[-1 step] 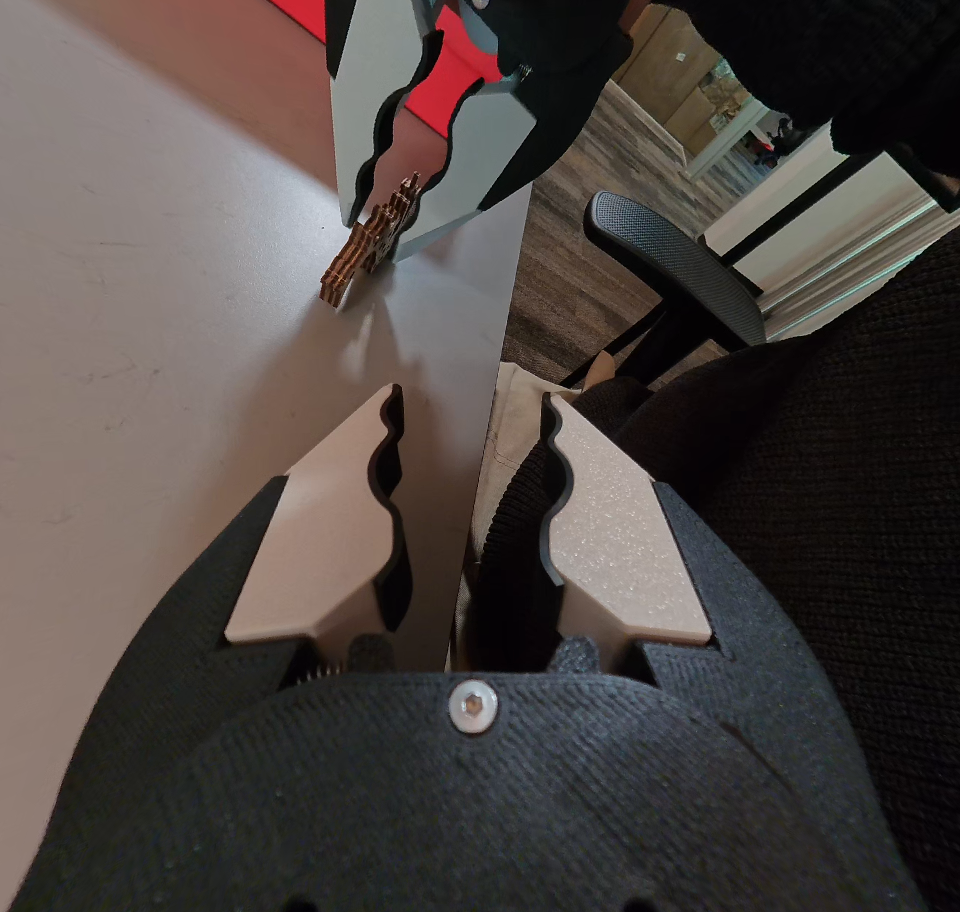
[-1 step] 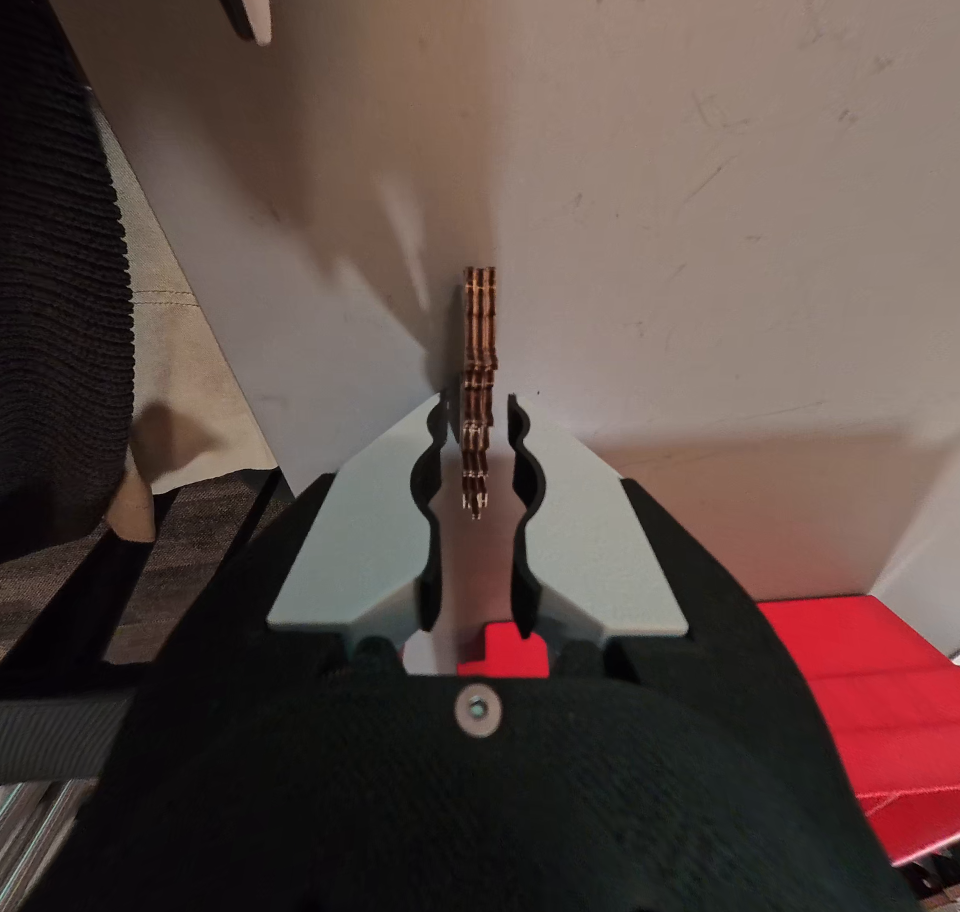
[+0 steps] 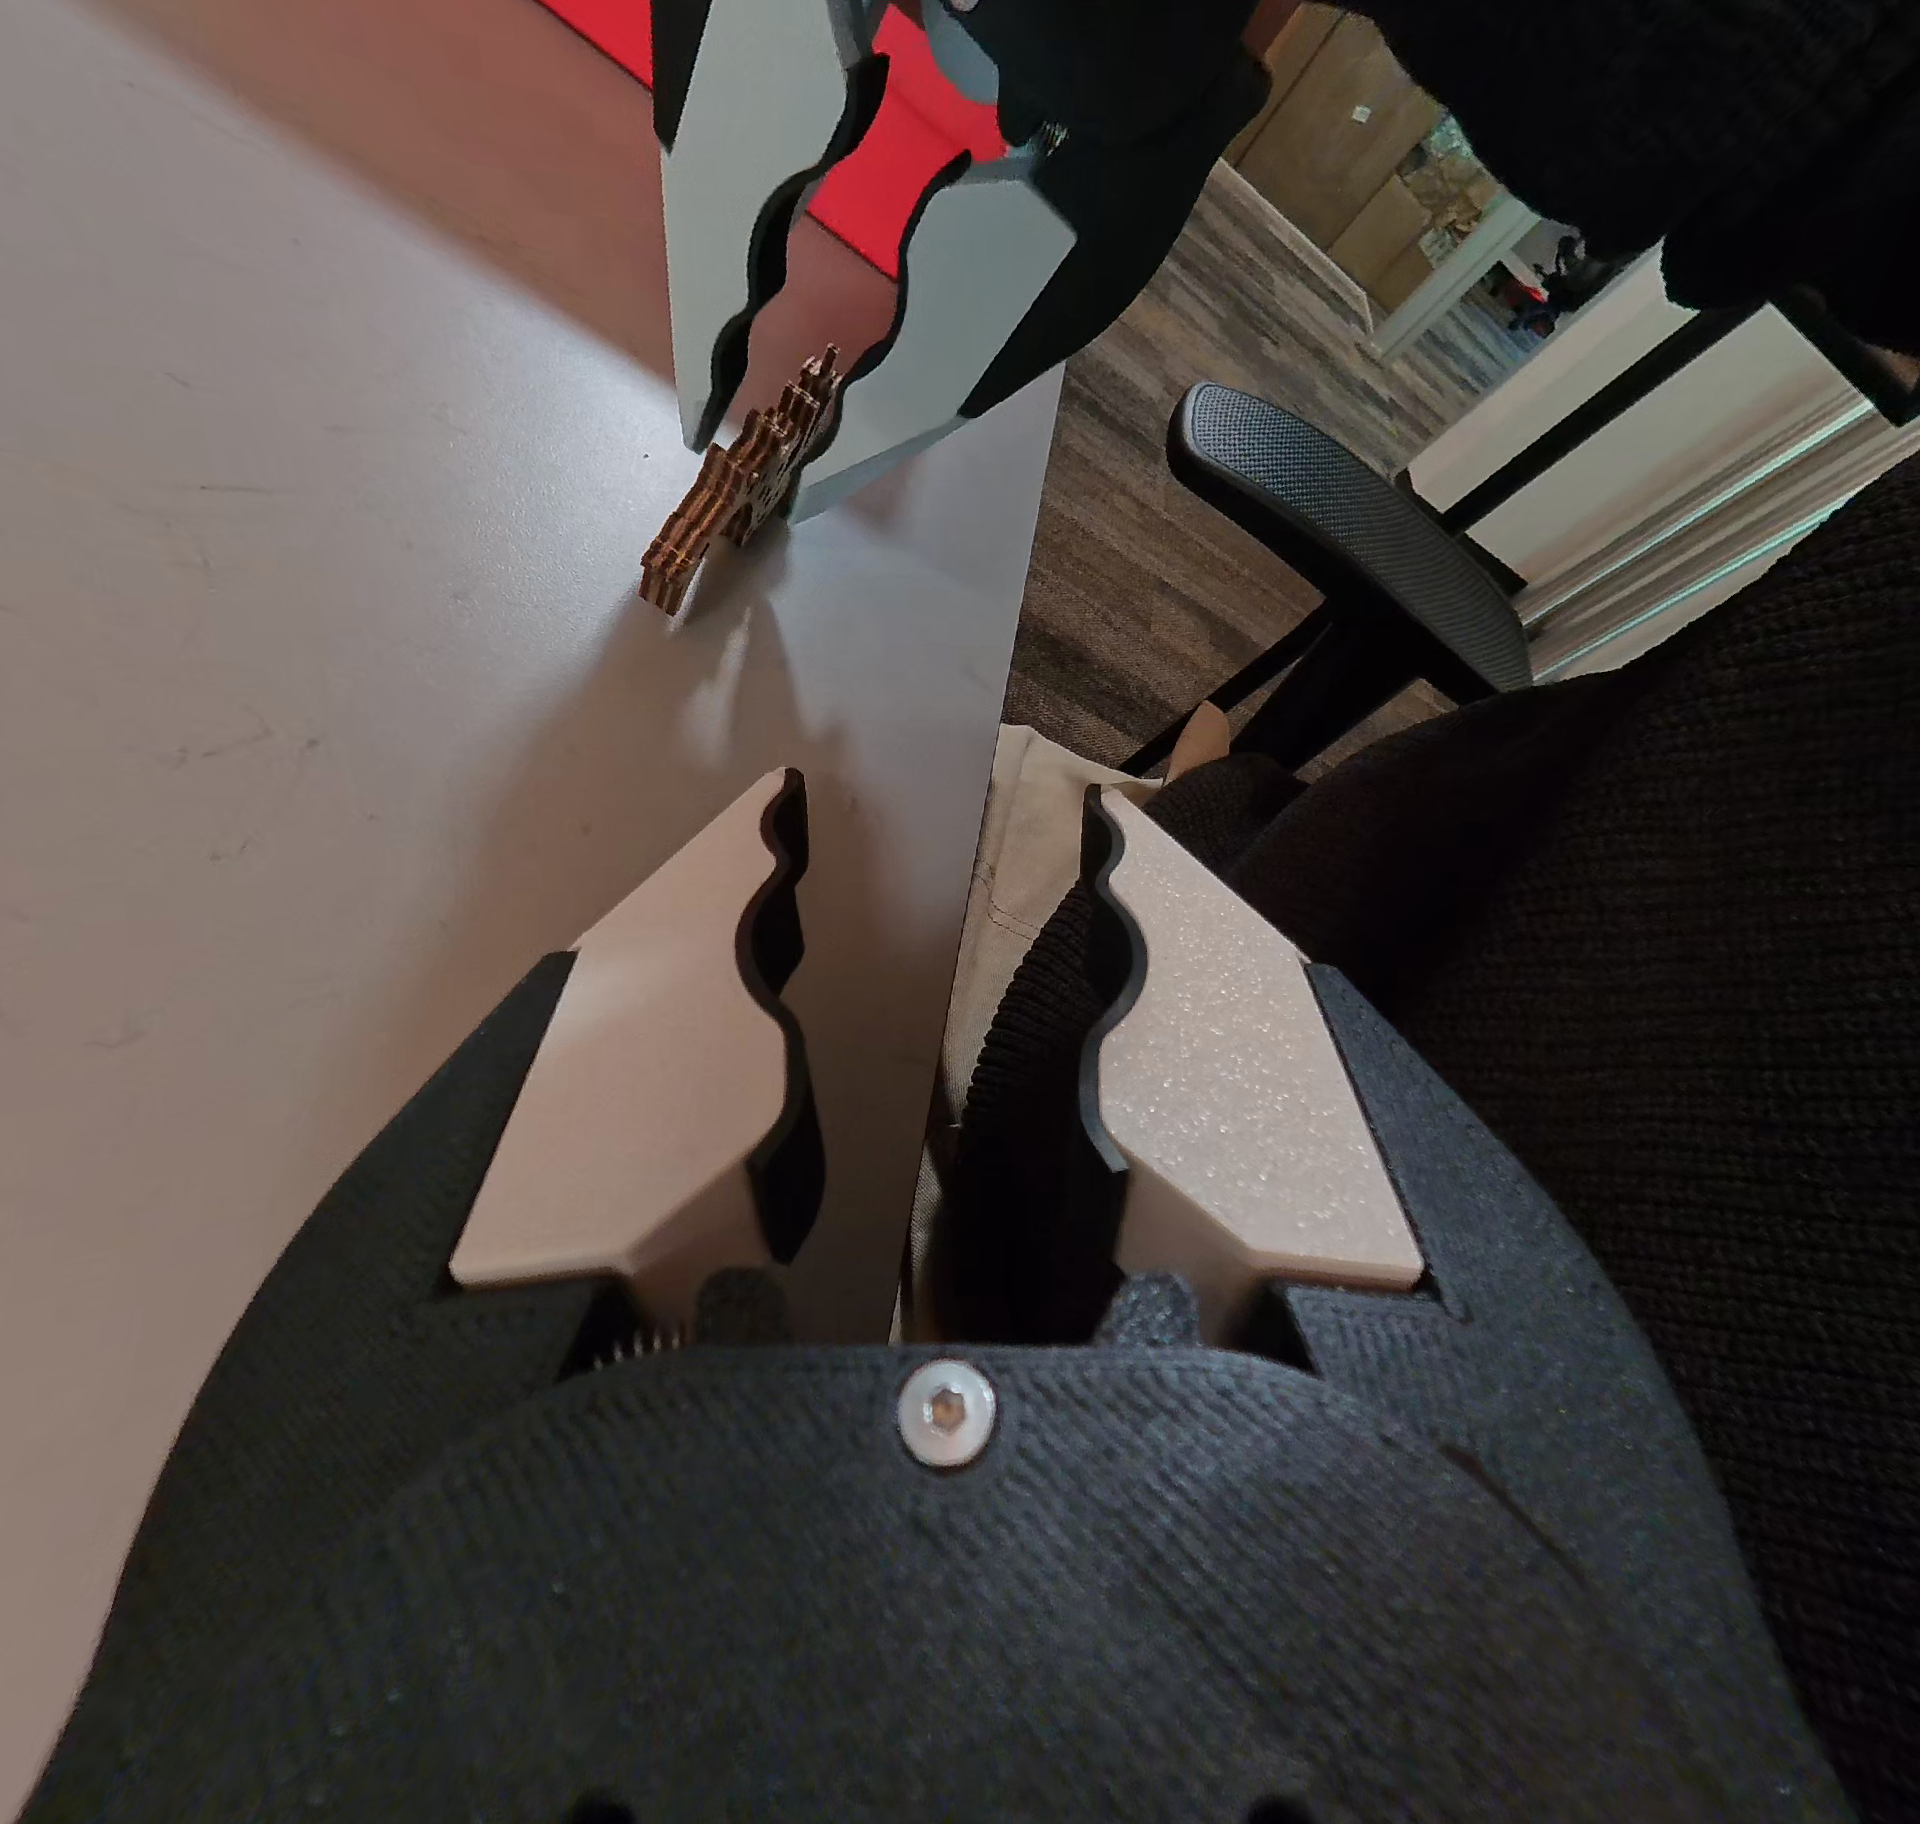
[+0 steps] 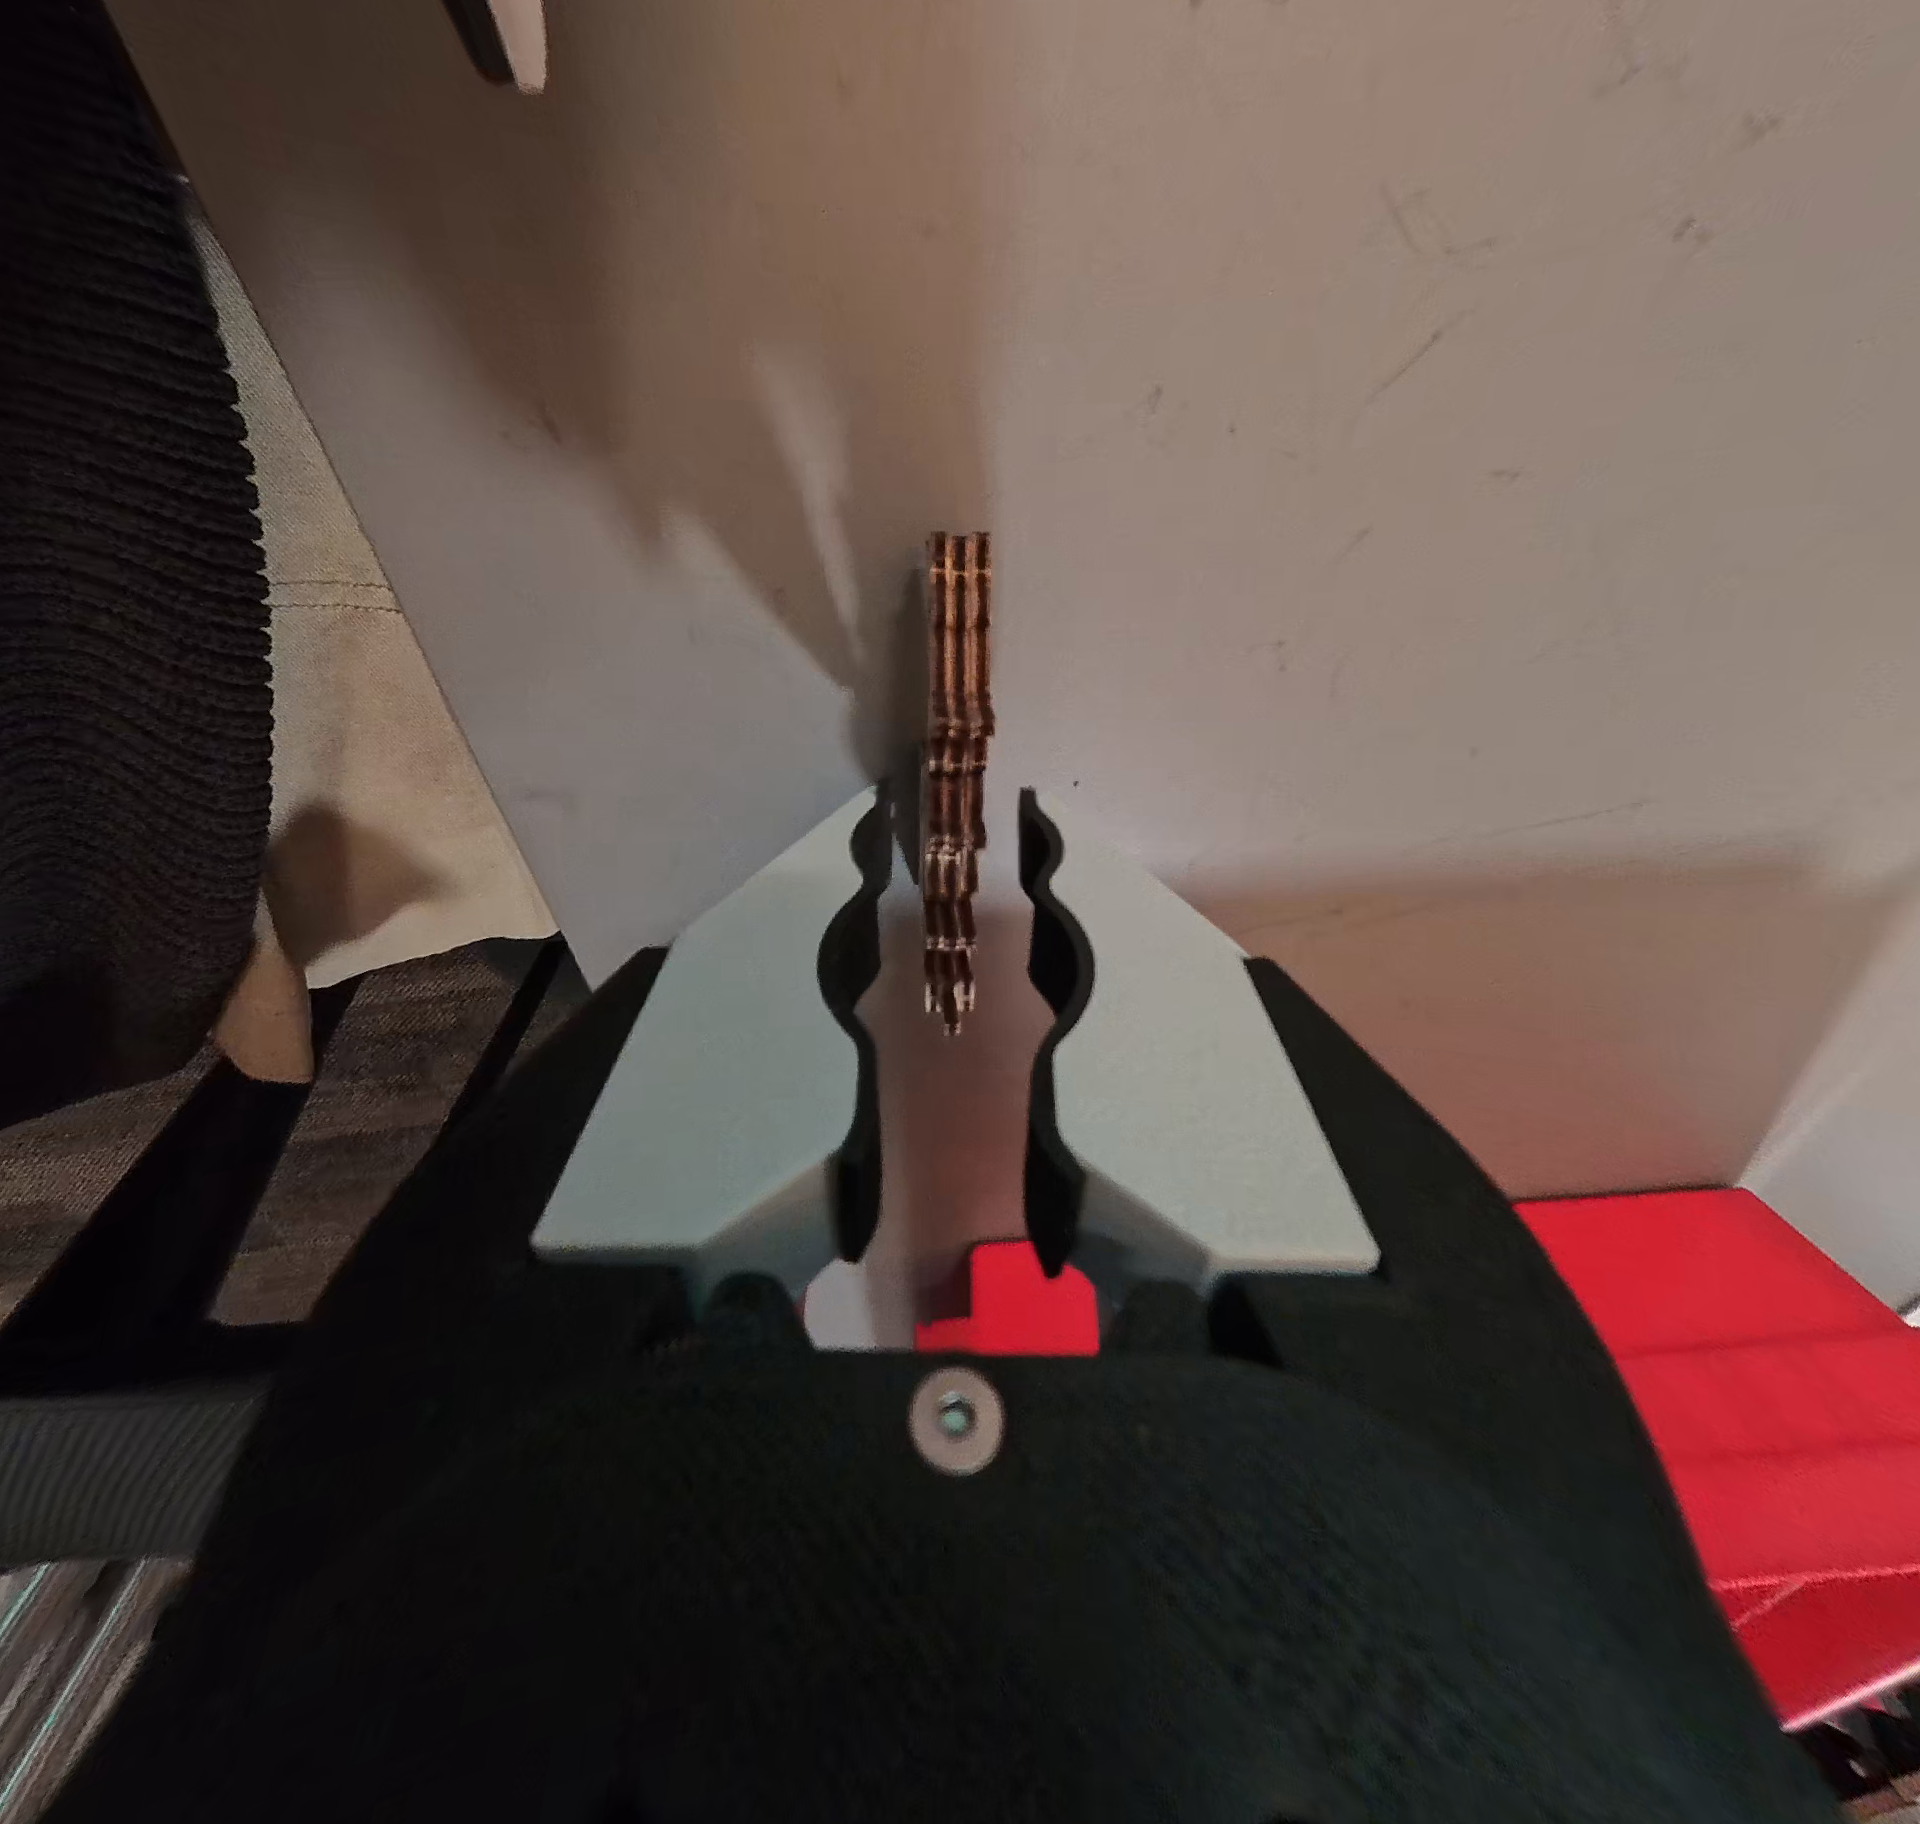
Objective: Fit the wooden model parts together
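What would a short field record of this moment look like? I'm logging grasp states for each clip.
task item: wooden model piece, layered, standing on edge on the table
right gripper: open, straddling the piece, fingers not clamped on it
left gripper: open, empty, at the table edge, apart from the piece
other: red object beside the right gripper; office chair beyond the table

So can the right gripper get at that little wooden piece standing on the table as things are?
Probably yes. The right gripper is open with a finger on each side of the wooden piece, which stands on edge on the table. Nothing sits between them, and the left gripper is well back.
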{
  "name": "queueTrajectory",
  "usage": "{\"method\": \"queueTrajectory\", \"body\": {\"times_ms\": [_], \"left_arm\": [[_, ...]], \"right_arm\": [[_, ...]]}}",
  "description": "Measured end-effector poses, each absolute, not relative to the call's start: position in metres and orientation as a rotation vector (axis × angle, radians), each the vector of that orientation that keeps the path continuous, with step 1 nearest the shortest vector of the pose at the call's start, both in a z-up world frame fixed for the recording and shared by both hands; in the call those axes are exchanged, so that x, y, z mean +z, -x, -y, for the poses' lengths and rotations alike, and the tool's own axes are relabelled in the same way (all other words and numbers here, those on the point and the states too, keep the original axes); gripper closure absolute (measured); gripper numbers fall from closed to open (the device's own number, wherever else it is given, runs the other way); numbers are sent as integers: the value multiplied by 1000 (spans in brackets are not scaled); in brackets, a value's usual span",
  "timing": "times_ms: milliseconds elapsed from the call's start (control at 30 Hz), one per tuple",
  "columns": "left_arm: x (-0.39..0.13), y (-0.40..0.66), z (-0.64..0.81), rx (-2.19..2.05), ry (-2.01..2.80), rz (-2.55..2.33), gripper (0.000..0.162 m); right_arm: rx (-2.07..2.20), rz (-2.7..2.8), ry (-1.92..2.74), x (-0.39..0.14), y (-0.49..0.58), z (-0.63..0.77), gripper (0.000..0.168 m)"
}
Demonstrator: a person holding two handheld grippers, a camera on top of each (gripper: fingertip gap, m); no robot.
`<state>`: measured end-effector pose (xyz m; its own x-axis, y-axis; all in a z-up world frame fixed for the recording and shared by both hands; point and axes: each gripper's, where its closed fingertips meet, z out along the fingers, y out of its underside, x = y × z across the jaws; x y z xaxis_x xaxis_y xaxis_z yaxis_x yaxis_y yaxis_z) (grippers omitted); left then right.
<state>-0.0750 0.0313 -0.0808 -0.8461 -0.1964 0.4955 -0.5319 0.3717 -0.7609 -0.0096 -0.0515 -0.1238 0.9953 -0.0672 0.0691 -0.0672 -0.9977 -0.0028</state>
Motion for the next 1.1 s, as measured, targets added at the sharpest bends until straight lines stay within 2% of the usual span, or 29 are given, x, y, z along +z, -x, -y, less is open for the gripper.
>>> {"method": "queueTrajectory", "body": {"times_ms": [133,267,467,567,667,800,967,1100], "left_arm": [[-80,75,-32,1468,-642,2314,110],[-81,74,-32,1468,-647,2311,110],[-80,71,-32,1487,-659,2311,110],[-78,69,-31,1516,-671,2299,111],[-75,66,-31,1546,-690,2294,111],[-67,54,-34,1622,-745,2313,111],[-74,39,-38,1662,-859,2393,111],[-84,40,-35,1662,-966,2361,111]], "right_arm": [[-107,-135,3102,-109,10,49,135],[-161,-189,2987,-70,4,38,128],[-364,-305,2610,10,-6,16,127],[-461,-366,2391,29,-1,10,132],[-497,-386,2238,20,16,7,140],[-450,-355,2151,-26,54,-7,148],[-461,-414,2027,-60,65,-13,148],[-423,-417,1965,-65,74,-7,150]]}}
